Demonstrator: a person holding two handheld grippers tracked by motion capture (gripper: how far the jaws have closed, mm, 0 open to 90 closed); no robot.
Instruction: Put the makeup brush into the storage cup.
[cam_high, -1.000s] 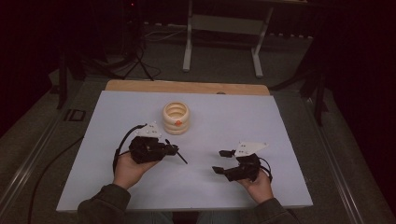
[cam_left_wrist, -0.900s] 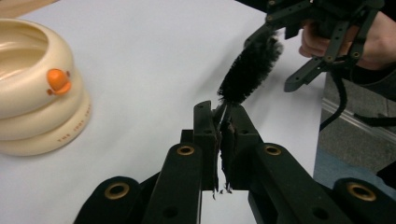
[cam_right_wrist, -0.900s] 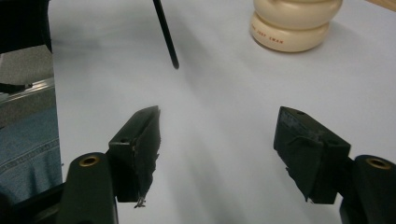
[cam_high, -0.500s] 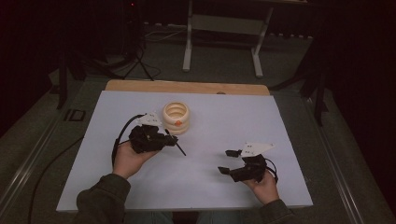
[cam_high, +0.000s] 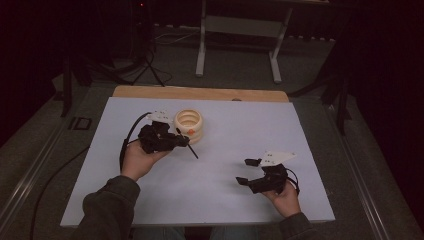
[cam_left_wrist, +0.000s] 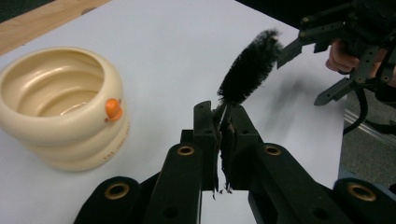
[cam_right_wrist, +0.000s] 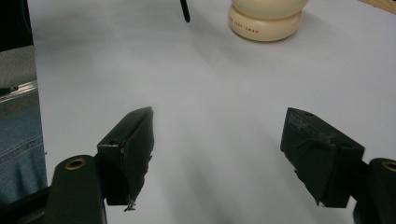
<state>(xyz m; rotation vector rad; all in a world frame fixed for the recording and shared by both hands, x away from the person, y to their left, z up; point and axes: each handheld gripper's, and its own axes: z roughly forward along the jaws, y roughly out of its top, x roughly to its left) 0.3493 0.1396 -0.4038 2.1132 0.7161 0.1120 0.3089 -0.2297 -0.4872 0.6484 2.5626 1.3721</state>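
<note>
Left hand-held gripper pinching black brush beside cream bowl, right hand-held gripper spread

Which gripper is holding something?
The left gripper, beside the cream bowl: its jaws pinch a black brush. The right gripper is open, empty.

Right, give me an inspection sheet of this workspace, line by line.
Surface: white sheet over a table; wooden edge showing at the far side.
Job's things: cream ribbed bowl with an orange knob, upright; black bristle brush.
Clutter: nothing seen.
Grippers: left gripper shut on the brush beside the bowl; right gripper open, holding nothing, above the sheet.
Cables: black cable looping from the left gripper.
Surroundings: dark room, grey metal stand beyond the table, cables on the floor.
</note>
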